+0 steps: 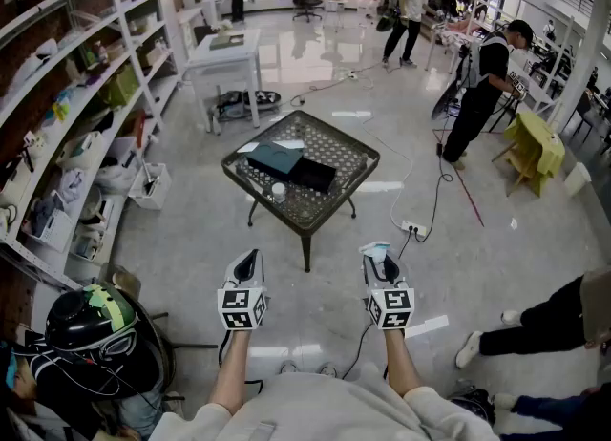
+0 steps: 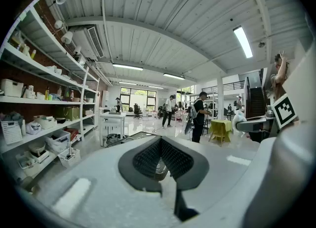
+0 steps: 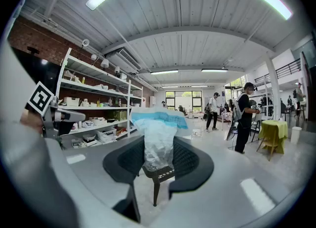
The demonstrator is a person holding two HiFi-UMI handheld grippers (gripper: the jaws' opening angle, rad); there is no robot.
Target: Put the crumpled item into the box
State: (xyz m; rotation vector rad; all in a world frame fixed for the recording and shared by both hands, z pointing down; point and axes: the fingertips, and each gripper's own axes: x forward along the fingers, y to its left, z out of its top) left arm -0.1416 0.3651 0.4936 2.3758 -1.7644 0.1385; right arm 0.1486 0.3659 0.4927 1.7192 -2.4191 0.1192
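right gripper view: right hand-held gripper pinching crumpled item; left hand-held gripper jaws pressed together.

We note a square, dark mesh-top table standing on a glossy grey floor. On the tabletop lie a dark teal box, a flat black panel touching it, a white sheet and a small pale round object. A white cable runs over the floor beside the table
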